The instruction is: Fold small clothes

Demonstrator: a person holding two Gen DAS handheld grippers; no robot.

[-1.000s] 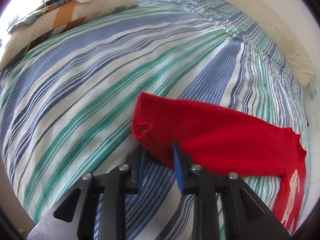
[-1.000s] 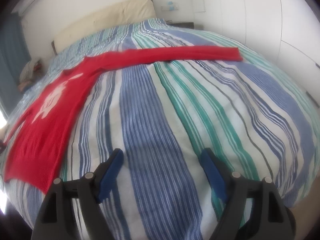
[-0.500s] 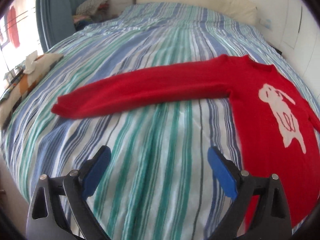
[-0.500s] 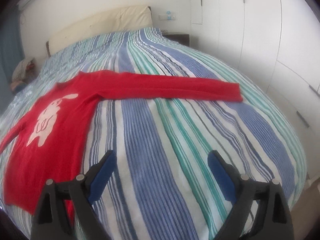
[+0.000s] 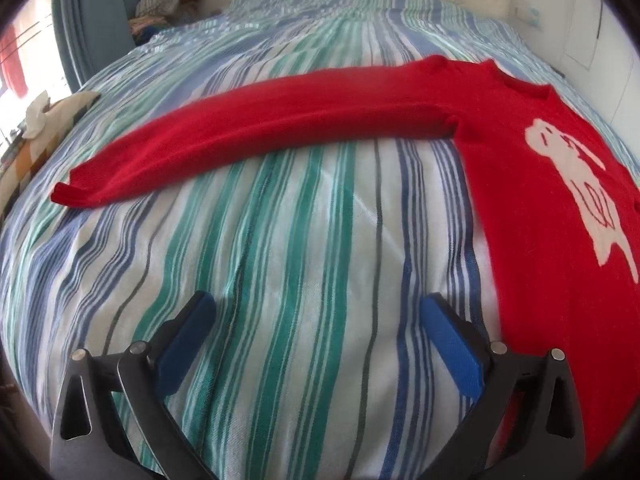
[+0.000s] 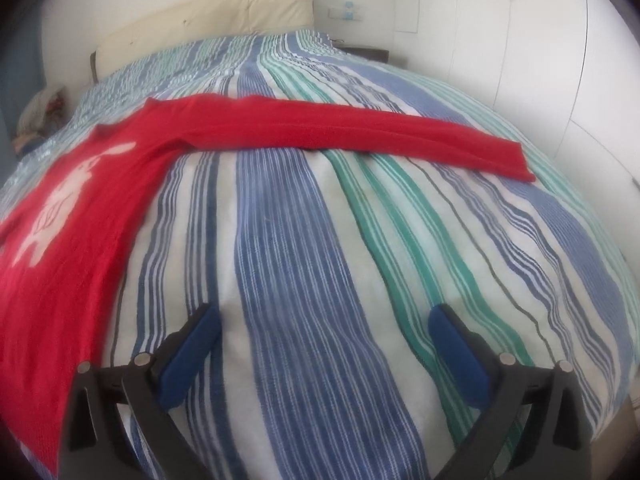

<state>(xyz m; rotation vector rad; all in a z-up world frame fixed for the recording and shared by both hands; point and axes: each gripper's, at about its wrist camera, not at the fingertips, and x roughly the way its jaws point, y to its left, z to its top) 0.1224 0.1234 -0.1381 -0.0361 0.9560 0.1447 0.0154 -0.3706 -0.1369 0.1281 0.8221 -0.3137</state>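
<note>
Two grippers are seen over the striped bedspread (image 5: 280, 240), both with nothing in them. The left gripper (image 5: 316, 320) is seen with jaws opening, already spread wide, blue pads (image 5: 182, 340) apart, only bedspread between them. Same for the right gripper (image 6: 324, 336): jaws opening, wide, nothing gripped, blue pads (image 6: 460, 360) clear of any cloth.

The red sweater (image 5: 540, 200) is laid flat on the bed, front up, a white animal figure (image 5: 580, 188) shown on the chest. From the left wrist view, the body is seen at the right edge, running down just beside the right-hand pad; whether it is touched cannot be told. One sleeve (image 5: 260, 132) is stretched out straight to the left across the stripes, cuff at its far end, well apart from the pads.

From the right wrist view, the sweater body is seen at the left, and the other sleeve (image 6: 360, 136) is stretched out to the right, cuff near the bed's right side.

A cream headboard (image 6: 208, 16) is seen at the far end of the bed, white cupboard doors (image 6: 540, 60) to the right.
</note>
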